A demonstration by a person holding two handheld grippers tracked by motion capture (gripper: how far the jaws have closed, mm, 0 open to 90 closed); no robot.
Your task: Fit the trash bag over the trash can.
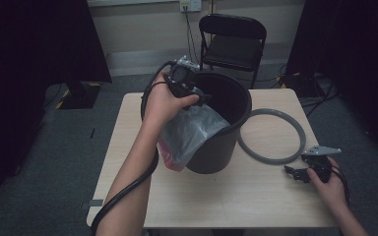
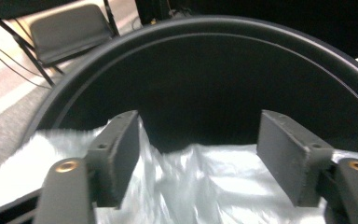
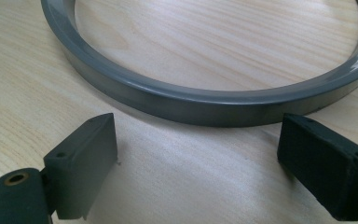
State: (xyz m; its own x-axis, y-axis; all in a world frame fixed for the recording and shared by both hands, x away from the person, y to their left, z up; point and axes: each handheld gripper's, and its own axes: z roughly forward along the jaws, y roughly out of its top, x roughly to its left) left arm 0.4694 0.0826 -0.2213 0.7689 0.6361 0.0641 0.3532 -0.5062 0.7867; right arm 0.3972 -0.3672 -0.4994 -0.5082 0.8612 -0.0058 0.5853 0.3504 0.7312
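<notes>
In the high view, a black bin point(image 1: 216, 123) stands upright near the middle of the light wooden counter point(image 1: 256, 196). A clear plastic bag point(image 1: 189, 132) hangs over the bin's near-left rim, most of it draped down the outside wall, with a reddish edge at its lowest corner. The left gripper point(image 1: 199, 96) is held over the left part of the bin's mouth, just above the bag's upper edge. To the right of the bin a grey ring point(image 1: 273, 160) lies flat on the counter, its left side touching or just beside the bin's wall. The right gripper point(image 1: 295, 173) rests low at the near right of the counter, just near of the ring. A black folding chair point(image 1: 234, 42) stands beyond the far edge.

In the left gripper view, the jaws stand apart, released, with crumpled bag point(image 2: 205, 186) film lying between and below them; the pads do not press on it. Beyond them curves the bin's dark inner wall point(image 2: 214, 84).

In the right gripper view, the jaws are spread wide with bare counter point(image 3: 191, 177) between them, and the ring point(image 3: 177, 100) lies just beyond their tips, apart from them.
</notes>
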